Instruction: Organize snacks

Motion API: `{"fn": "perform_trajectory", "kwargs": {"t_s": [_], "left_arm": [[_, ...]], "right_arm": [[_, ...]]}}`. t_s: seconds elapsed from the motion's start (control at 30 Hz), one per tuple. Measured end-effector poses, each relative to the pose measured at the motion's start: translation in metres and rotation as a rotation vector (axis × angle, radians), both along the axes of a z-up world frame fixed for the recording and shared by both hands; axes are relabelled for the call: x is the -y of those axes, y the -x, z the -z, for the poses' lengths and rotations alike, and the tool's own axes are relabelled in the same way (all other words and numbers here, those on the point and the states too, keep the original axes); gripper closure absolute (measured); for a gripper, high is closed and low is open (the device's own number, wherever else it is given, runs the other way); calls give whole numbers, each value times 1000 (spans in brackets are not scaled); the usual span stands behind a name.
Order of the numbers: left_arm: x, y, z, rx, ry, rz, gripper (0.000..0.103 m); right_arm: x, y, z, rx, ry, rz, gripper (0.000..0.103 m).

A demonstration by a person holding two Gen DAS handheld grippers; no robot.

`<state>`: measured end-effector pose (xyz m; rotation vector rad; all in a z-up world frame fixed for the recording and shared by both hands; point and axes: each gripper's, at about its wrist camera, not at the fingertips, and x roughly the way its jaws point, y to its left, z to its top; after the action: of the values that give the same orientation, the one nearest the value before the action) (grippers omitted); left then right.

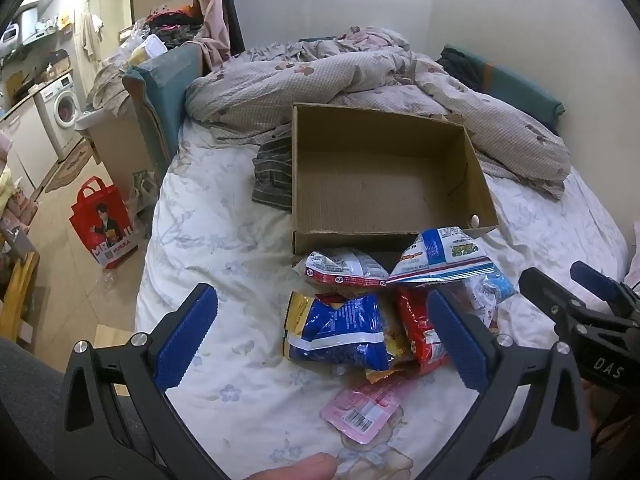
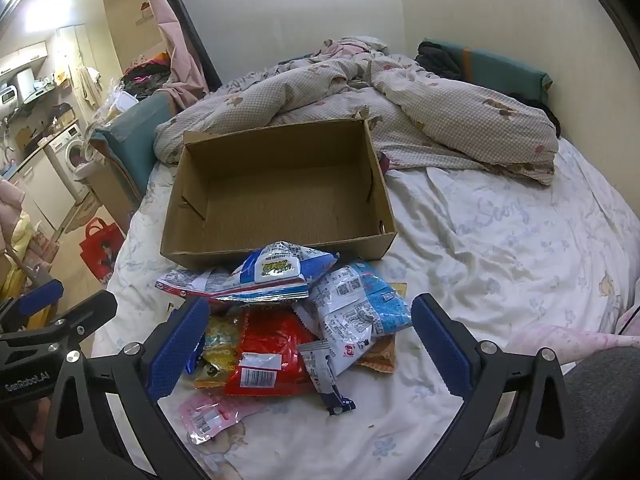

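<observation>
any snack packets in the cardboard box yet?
No: the open brown cardboard box shows a bare corrugated floor, while the crinkled foil snack packets lie piled on the floral bedsheet in front of it.

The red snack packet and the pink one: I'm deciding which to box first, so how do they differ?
The red snack packet is larger and puffy, lying in the pile with other packets over its edges; the pink packet is smaller, flat, and lies nearer the grippers at the pile's edge. Both rest on the bedsheet, barcode up, outside the cardboard box.
</observation>
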<state>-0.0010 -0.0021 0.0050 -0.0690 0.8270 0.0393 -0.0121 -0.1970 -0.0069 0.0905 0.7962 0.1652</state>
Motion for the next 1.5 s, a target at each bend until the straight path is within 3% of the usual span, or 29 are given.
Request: {"fn": "perform_trajectory", "kwargs": {"t_s": [1.5], "left_arm": [[2, 2, 0, 7, 4, -2, 0]], "right_arm": [[0, -2, 0, -2, -1, 0, 0]]}}
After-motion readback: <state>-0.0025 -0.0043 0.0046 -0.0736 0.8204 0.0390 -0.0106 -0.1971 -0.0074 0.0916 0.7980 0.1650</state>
